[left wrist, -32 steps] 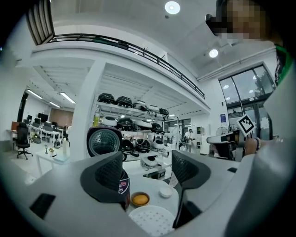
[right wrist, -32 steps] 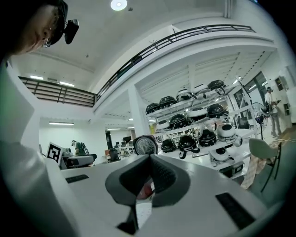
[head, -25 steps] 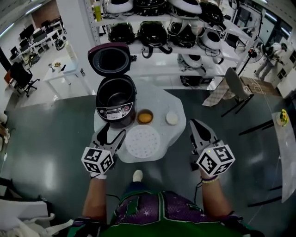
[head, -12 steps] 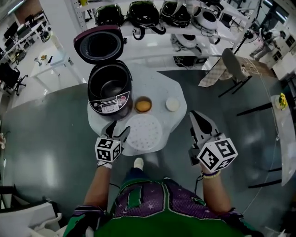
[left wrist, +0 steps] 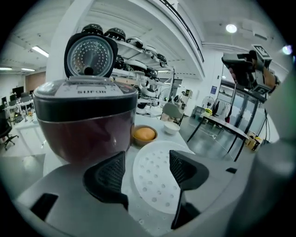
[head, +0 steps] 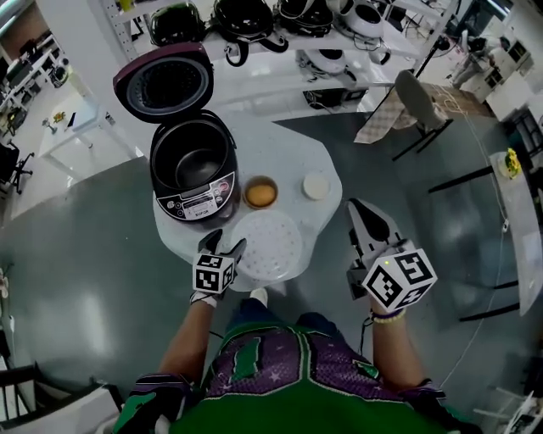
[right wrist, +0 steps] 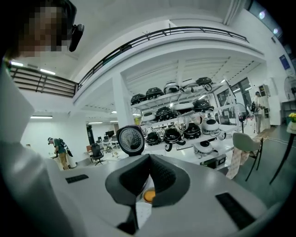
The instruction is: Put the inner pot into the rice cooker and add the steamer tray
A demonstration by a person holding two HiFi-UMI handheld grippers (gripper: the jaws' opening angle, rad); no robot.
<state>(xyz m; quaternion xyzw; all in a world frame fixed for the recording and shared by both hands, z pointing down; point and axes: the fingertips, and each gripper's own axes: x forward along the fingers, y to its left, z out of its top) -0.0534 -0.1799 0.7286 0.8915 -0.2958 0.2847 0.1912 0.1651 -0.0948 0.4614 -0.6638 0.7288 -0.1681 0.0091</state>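
Observation:
The dark rice cooker (head: 193, 169) stands on the white table (head: 297, 148) with its lid (head: 165, 83) up and a dark pot inside. In front of it the white perforated steamer tray (head: 267, 246) lies flat. My left gripper (head: 226, 246) is low at the tray's left rim. In the left gripper view its jaws (left wrist: 146, 162) stand open, with the tray (left wrist: 159, 178) between and beyond the pads, which do not press on it. My right gripper (head: 361, 206) hovers off the table's right edge, shut and empty (right wrist: 147, 176).
A small bowl with orange contents (head: 260, 193) and a white bowl (head: 316, 186) sit behind the tray. Shelves with several rice cookers (head: 254, 17) line the back. A chair (head: 416, 102) stands at the right.
My left gripper has come down and forward to the tray's left rim. The right gripper has shifted only slightly and stays shut.

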